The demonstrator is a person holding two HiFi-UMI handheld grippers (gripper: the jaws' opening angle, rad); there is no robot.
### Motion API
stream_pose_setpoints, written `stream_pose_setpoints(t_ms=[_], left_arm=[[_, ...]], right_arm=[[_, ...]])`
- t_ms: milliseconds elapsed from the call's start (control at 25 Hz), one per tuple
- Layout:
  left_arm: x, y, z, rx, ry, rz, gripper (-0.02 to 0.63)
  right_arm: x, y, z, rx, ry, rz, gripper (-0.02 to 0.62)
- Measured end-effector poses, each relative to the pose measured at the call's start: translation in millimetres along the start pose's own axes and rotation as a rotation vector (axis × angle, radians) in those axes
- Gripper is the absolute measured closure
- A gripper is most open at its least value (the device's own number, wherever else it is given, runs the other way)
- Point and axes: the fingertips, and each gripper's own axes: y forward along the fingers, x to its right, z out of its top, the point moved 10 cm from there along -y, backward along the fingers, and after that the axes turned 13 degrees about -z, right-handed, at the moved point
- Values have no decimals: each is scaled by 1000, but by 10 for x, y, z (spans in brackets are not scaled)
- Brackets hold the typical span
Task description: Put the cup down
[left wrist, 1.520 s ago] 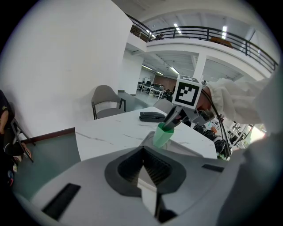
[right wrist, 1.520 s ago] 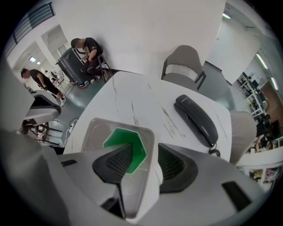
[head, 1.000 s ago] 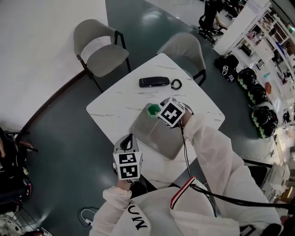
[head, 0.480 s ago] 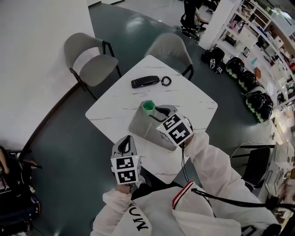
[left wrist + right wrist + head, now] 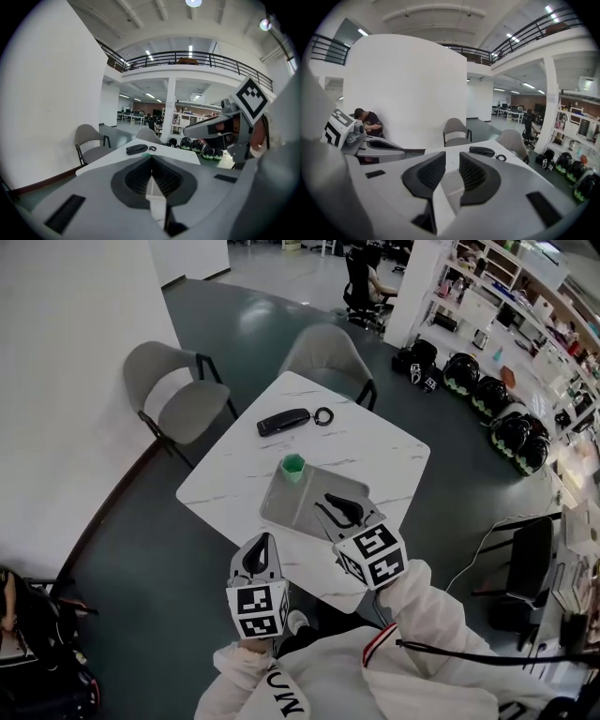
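Note:
A small green cup (image 5: 293,465) stands upright at the far left corner of a grey tray (image 5: 302,507) on the white marble table (image 5: 375,451). My right gripper (image 5: 328,503) hovers over the tray's near right part, well apart from the cup. Its jaws are closing with a narrow gap and nothing between them, as the right gripper view (image 5: 452,157) also shows. My left gripper (image 5: 263,542) hangs at the table's near edge, left of the tray. Its jaws meet at the tips in the left gripper view (image 5: 151,159), empty.
A black handset (image 5: 284,421) with a ring-shaped cord end lies at the table's far side. Two grey chairs (image 5: 173,399) (image 5: 323,351) stand behind the table. Helmets (image 5: 469,376) line the floor at right. A person (image 5: 365,123) sits by the white wall.
My right gripper has let go of the green cup and drawn back toward me across the tray. The cup stays upright on the tray. The left gripper has kept its place.

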Motion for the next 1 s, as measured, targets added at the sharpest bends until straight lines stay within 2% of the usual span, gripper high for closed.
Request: stream_pose_setpoints(t_ms=[120, 160, 360, 720, 1000], left_arm=[[113, -118, 25, 8, 29, -27, 597], [155, -173, 28, 11, 37, -35, 597], [321, -402, 94, 36, 69, -73, 597], [539, -483, 73, 18, 92, -136, 597], [713, -475, 168, 48, 108, -135, 597]], right_arm=[[-54, -293, -92, 11, 68, -1, 508], [-78, -403, -124, 16, 85, -6, 532], [-142, -845, -180, 73, 147, -77, 589], [-316, -1086, -345, 83, 210, -71, 589], [-252, -1253, -287, 181, 213, -96, 589]])
